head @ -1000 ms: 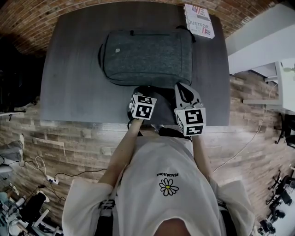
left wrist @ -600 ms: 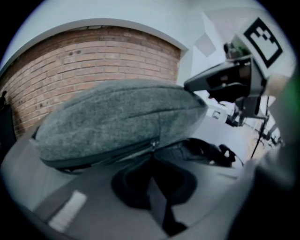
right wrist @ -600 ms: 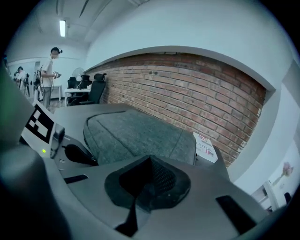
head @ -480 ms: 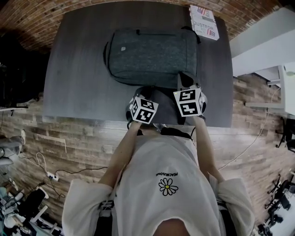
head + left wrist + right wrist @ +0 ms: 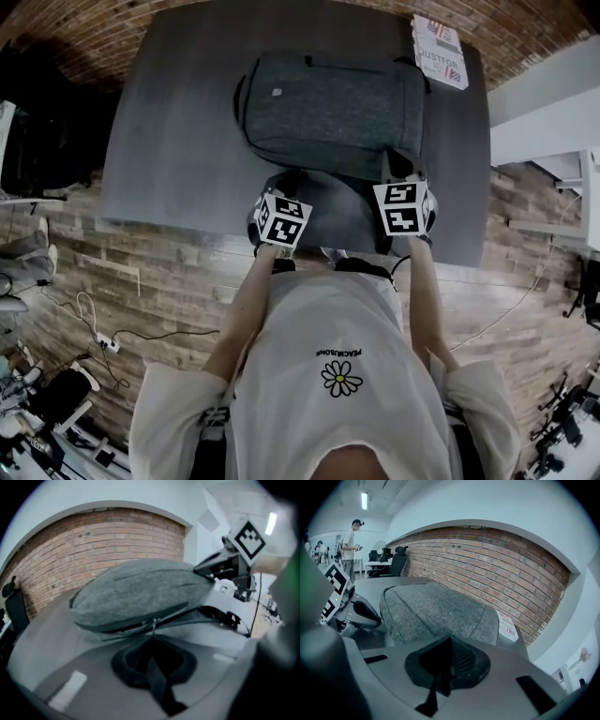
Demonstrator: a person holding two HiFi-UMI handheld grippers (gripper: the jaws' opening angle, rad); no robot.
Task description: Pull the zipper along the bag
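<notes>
A grey fabric backpack (image 5: 333, 112) lies flat on the dark grey table (image 5: 178, 141). My left gripper (image 5: 289, 180) is at the bag's near edge, left of its middle. In the left gripper view its jaws are shut, and the small zipper pull (image 5: 153, 624) runs down into their tips (image 5: 152, 641). A dark gap shows along the zipper line (image 5: 122, 630) on the left. My right gripper (image 5: 398, 161) is shut at the bag's near right corner, its tip (image 5: 449, 641) against the grey fabric (image 5: 436, 606). Whether it pinches anything is hidden.
A white printed box (image 5: 441, 52) lies at the table's far right corner. A brick wall (image 5: 497, 569) stands behind the table. The person's torso (image 5: 337, 366) is at the near edge. Far off, a person (image 5: 349, 545) stands by desks and chairs.
My left gripper has slid leftward along the bag's near edge, from about its middle. The right gripper has moved forward and settled at the bag's near right corner.
</notes>
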